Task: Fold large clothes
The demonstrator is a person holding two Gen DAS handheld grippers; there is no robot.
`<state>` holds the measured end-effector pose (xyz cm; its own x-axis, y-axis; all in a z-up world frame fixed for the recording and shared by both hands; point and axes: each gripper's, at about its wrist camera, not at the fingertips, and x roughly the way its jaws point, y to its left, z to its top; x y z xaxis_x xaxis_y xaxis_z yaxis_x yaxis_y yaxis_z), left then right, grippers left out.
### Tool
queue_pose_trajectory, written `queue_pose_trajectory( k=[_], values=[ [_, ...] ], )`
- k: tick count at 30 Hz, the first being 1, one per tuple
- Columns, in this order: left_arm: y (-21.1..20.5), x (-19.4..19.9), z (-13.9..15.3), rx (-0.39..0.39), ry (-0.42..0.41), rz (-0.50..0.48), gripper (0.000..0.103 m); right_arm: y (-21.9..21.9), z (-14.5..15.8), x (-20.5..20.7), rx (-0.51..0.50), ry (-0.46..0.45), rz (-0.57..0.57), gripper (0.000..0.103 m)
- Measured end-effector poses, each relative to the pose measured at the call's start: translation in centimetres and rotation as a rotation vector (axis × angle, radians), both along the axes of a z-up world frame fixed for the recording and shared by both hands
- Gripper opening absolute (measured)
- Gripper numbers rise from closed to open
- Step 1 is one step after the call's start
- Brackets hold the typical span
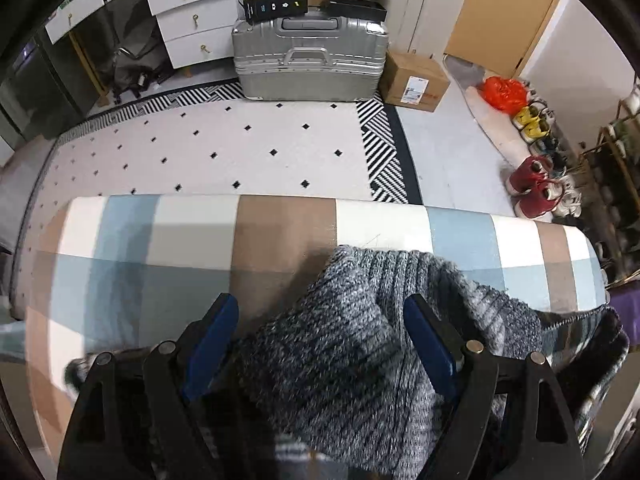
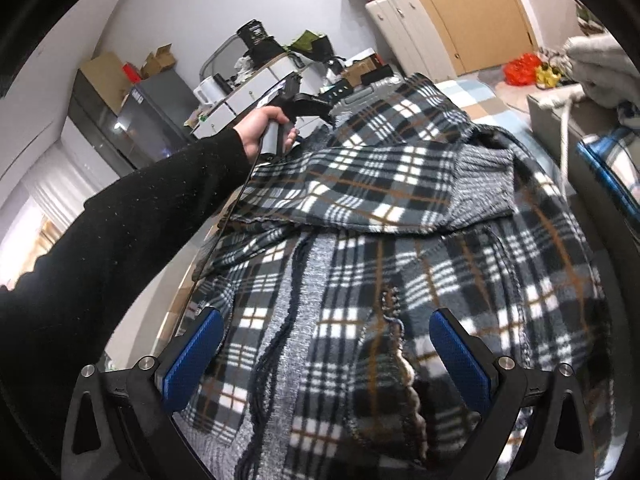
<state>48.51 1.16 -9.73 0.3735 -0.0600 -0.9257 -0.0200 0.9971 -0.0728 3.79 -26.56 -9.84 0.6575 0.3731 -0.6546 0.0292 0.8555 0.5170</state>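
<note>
No label in the room was sharp enough for me to read. My left gripper (image 1: 320, 328) hung with its blue fingers (image 1: 212, 340) spread wide, a grey knit fold of the jacket (image 1: 352, 344) bunched between them, no squeeze on it. My right gripper (image 2: 326, 344) was just as wide open above the plaid side of the jacket (image 2: 400, 240), which sprawled over the checked bed (image 1: 160, 248). My left hand (image 2: 260, 128) held its handle beyond the cloth.
</note>
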Motion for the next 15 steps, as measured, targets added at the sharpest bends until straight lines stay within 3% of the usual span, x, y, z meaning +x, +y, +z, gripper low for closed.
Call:
queue_pose_trajectory(
  k=[2, 3, 4, 6, 9, 15],
  values=[
    [0.4, -0.9, 0.0, -0.035, -0.029, 0.003, 0.071, -0.2, 0.1, -0.2, 0.017, 0.001, -0.007, 0.103],
    [0.3, -1.3, 0.1, -0.016, -0.027, 0.005, 0.049, -0.3, 0.1, -0.2, 0.019, -0.002, -0.008, 0.103],
    [0.3, -1.6, 0.3, 0.015, -0.033, 0.007, 0.035, -0.2, 0.3, -0.3, 0.017, -0.009, -0.009, 0.103],
    [0.6, -2.5, 1.2, -0.002, -0.053, -0.010, 0.018, 0.1, 0.8, -0.5, 0.000, -0.026, -0.006, 0.103],
    [1.4, -4.4, 3.1, -0.053, -0.120, -0.023, 0.016, 0.8, 1.5, -0.7, -0.037, -0.056, 0.004, 0.103],
    [2.4, -10.0, 5.8, -0.108, -0.224, -0.175, 0.015, 2.0, 2.2, -0.5, -0.191, -0.110, -0.001, 0.103]
  ],
)
